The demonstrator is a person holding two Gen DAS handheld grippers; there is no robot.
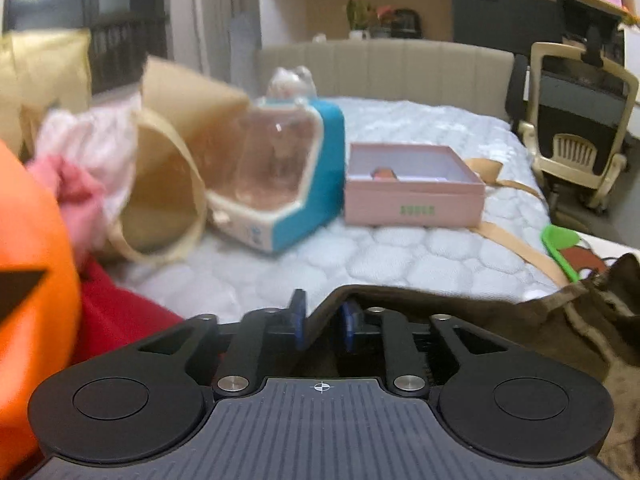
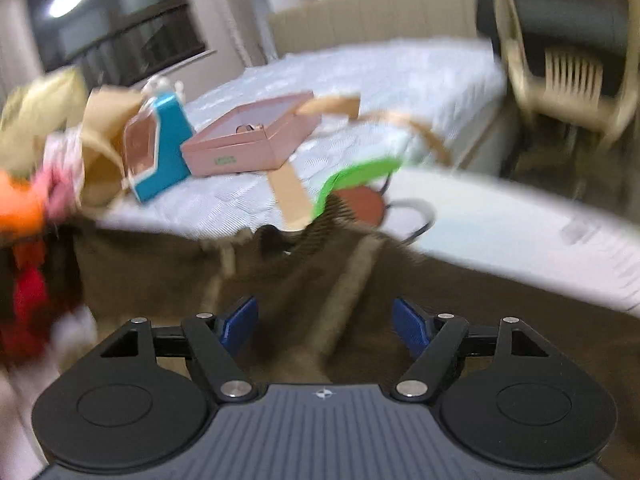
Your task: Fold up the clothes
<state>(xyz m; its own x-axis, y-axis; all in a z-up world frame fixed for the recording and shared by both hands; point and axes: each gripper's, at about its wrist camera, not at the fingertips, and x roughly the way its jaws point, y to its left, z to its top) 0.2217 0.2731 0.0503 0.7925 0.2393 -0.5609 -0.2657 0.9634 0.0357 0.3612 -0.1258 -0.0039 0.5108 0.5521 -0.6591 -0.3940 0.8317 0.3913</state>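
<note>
The left gripper [image 1: 324, 322] is clamped on the edge of a brown garment [image 1: 500, 312], its 2 blue pads pressed close with the cloth fold between them; the garment trails off to the right over the white quilted bed [image 1: 400, 248]. The right gripper [image 2: 326, 320] has its jaws spread wide, with the same brown garment [image 2: 168, 264] spread beneath and between its blue pads [image 2: 408, 326], though the view is blurred and I cannot tell whether they touch the cloth. Farther back on the bed sit an open pink box [image 1: 412, 184], a blue and white case with a clear domed front [image 1: 288, 176] just left of it, and a tan paper bag [image 1: 176, 152] with pink and white clothes [image 1: 84, 160] beside that. An orange object [image 1: 32, 280] and red fabric [image 1: 116, 316] crowd the left edge. A beige strap [image 1: 516, 240] runs across the quilt, a green piece [image 1: 558, 244] lies near the garment, and a cream chair [image 1: 576, 128] stands off to the right.
</note>
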